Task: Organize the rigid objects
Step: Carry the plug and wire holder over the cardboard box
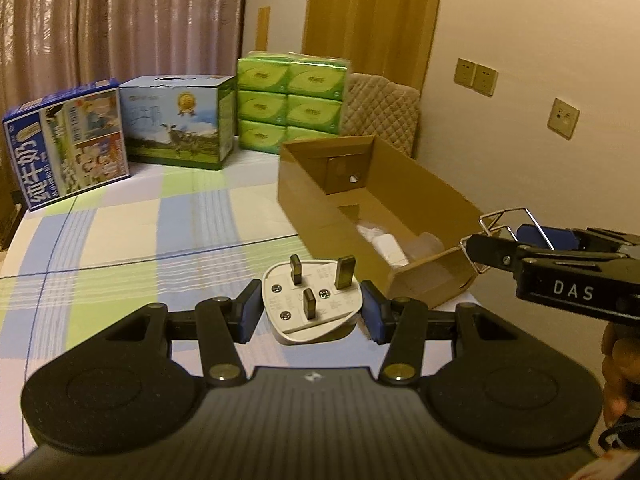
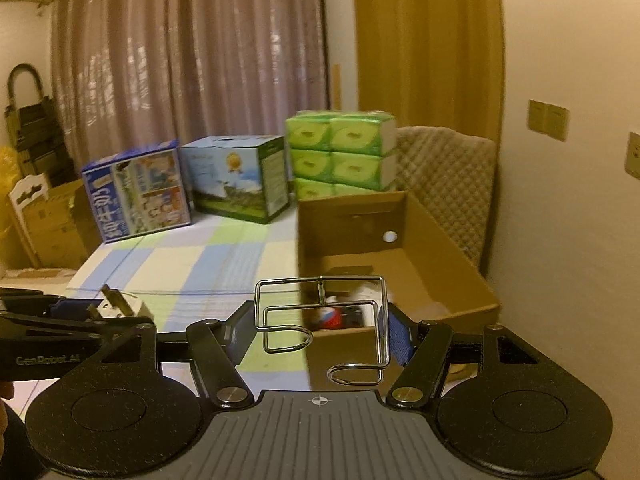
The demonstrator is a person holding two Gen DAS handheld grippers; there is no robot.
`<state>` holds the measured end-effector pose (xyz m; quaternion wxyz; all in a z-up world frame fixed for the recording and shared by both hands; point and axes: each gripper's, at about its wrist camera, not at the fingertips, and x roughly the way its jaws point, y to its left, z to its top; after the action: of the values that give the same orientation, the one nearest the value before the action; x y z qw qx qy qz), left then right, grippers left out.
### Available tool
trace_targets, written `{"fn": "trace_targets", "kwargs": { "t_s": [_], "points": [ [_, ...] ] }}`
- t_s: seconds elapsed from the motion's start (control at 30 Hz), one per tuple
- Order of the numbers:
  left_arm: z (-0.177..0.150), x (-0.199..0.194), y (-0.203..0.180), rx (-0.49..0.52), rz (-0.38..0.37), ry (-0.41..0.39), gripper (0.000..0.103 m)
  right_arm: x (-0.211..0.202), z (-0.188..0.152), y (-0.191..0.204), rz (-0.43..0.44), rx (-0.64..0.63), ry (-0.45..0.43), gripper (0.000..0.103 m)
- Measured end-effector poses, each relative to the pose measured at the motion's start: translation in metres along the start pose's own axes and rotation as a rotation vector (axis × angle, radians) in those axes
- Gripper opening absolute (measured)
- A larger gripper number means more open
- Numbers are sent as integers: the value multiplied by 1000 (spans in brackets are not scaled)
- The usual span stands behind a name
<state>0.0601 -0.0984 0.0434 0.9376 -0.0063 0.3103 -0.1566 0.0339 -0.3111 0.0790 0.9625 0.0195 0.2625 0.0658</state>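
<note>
My left gripper (image 1: pixel 312 312) is shut on a white three-pin plug adapter (image 1: pixel 310 300), pins facing up, held over the checked tablecloth. The adapter also shows in the right wrist view (image 2: pixel 120 308). My right gripper (image 2: pixel 320 330) is shut on a bent metal wire rack (image 2: pixel 324 320), held at the near end of an open cardboard box (image 2: pixel 440 240). In the left wrist view the right gripper (image 1: pixel 496 248) holds the wire rack (image 1: pixel 504 220) over the box's near right corner. The box (image 1: pixel 320 200) holds a few small items.
Two milk cartons (image 1: pixel 68 140) (image 1: pixel 180 120) and a stack of green tissue packs (image 1: pixel 288 100) stand at the table's far side. A quilted chair back (image 1: pixel 384 112) stands behind the box. The wall with sockets (image 1: pixel 476 76) is on the right.
</note>
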Motion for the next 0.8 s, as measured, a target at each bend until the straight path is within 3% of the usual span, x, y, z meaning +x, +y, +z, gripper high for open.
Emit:
{"fn": "trace_targets", "kwargs": {
  "t_s": [0.37,0.8],
  "points": [
    [20,29,-25,34,-58,10,46,10,11,-45,-70,41,3,63],
    [38,74,-52,60,-100,36,46,41,19,-86,-85,59,28,63]
  ]
}}
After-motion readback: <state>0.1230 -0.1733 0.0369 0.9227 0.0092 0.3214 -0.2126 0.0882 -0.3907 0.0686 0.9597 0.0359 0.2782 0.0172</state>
